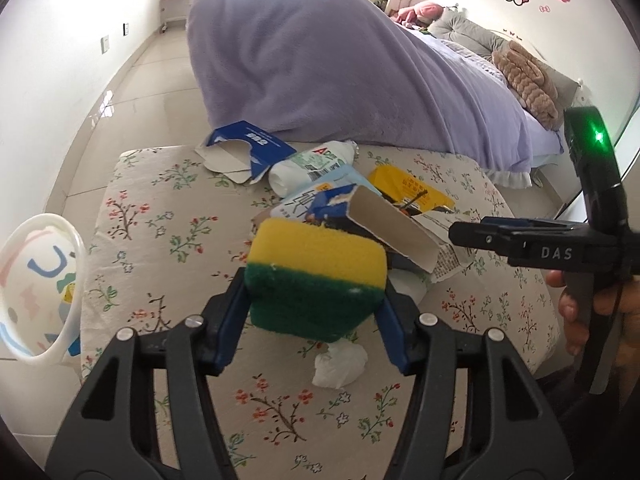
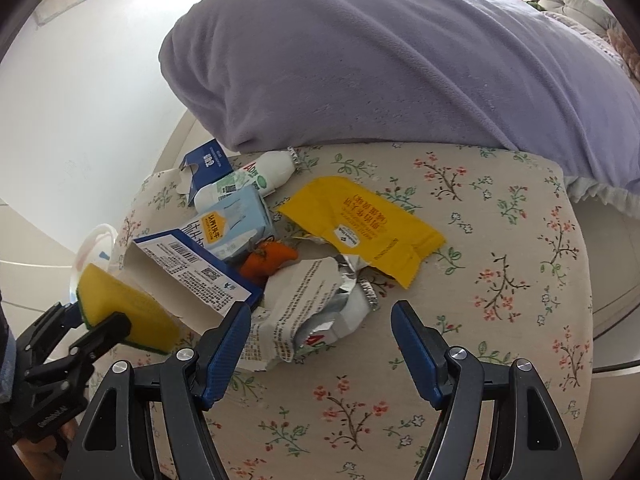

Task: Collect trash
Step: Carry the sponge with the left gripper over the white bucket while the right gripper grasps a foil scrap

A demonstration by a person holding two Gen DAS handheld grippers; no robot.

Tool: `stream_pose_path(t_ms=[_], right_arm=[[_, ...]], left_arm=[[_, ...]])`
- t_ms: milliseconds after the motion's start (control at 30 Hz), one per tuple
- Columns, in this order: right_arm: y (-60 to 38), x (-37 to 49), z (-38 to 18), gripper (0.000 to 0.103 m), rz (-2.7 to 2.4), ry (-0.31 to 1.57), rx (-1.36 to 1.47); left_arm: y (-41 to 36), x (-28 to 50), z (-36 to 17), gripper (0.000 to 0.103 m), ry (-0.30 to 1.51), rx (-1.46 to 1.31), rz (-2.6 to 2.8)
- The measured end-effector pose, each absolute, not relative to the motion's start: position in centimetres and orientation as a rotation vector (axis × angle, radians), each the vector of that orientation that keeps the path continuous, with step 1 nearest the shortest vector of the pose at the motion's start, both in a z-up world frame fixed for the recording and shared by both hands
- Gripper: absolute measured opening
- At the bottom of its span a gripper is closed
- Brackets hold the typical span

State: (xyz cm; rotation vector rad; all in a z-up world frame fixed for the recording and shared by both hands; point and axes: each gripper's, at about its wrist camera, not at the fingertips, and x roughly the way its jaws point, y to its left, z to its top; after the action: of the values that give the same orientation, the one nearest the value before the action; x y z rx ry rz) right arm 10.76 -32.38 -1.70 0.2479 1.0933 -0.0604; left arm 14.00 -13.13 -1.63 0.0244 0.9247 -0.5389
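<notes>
My left gripper (image 1: 316, 300) is shut on a yellow and green sponge (image 1: 316, 276), held above a floral cushion (image 1: 168, 208); it also shows in the right wrist view (image 2: 120, 304). Trash lies on the cushion: a torn blue box (image 2: 188, 268), a light blue carton (image 2: 236, 224), a white bottle (image 2: 268, 172), a yellow wrapper (image 2: 368, 228), a torn foil packet (image 2: 320, 300), an orange peel (image 2: 268, 260) and a crumpled tissue (image 1: 340, 364). My right gripper (image 2: 320, 340) is open and empty just before the foil packet.
A white patterned bin (image 1: 36, 288) stands left of the cushion. A purple blanket (image 1: 320, 64) hangs off the bed behind the cushion. Tiled floor (image 1: 132, 80) runs to the left.
</notes>
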Motion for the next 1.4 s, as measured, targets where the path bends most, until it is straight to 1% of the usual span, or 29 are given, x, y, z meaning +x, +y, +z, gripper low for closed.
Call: stream_pose_path(t_ms=[67, 133, 200, 233, 300, 333, 367, 400, 467, 767, 1067, 1400], right_arm=[[-32.2, 11.0, -1.9, 0.072, -0.055, 1.095, 0.251], [-32.1, 11.2, -2.0, 0.066, -0.044, 1.098, 0.261], [-32.0, 11.4, -2.2, 0.053, -0.030, 1.106, 0.272], [-31.9, 11.5, -2.3, 0.049, -0.023, 1.111, 0.274], [-31.7, 11.6, -2.5, 0.033, -0.013, 1.117, 0.280], [-31.7, 11.6, -2.6, 0.028, -0.008, 1.117, 0.282], [-31.7, 11.6, -2.5, 0.016, -0.002, 1.111, 0.287], [-31.7, 11.5, -2.4, 0.012, 0.003, 1.106, 0.291], [-32.0, 11.3, -1.8, 0.009, 0.007, 1.085, 0.308], [-32.3, 9.6, 1.0, 0.005, 0.023, 0.991, 0.320], [-32.2, 8.6, 3.6, 0.004, 0.059, 0.912, 0.350], [-31.0, 8.8, 5.4, 0.004, 0.109, 0.866, 0.379]], left_arm=[[-12.8, 14.0, -1.6, 0.060, 0.924, 0.021, -0.533], [-12.3, 13.9, -1.5, 0.060, 0.925, 0.016, -0.526], [-11.9, 13.9, -1.5, 0.060, 0.927, 0.008, -0.520], [-11.7, 13.8, -1.4, 0.060, 0.928, 0.002, -0.518], [-11.3, 13.8, -1.3, 0.060, 0.928, -0.006, -0.513], [-11.0, 13.7, -1.2, 0.060, 0.926, -0.009, -0.511], [-10.8, 13.7, -1.1, 0.060, 0.925, -0.012, -0.507], [-10.5, 13.7, -1.1, 0.060, 0.924, -0.016, -0.505], [-10.1, 13.8, -0.9, 0.060, 0.923, -0.026, -0.497], [-8.1, 13.9, -0.3, 0.060, 0.917, -0.079, -0.472], [-6.0, 13.9, 0.7, 0.060, 0.892, -0.127, -0.438], [-2.9, 13.9, 1.3, 0.060, 0.876, -0.172, -0.384]])
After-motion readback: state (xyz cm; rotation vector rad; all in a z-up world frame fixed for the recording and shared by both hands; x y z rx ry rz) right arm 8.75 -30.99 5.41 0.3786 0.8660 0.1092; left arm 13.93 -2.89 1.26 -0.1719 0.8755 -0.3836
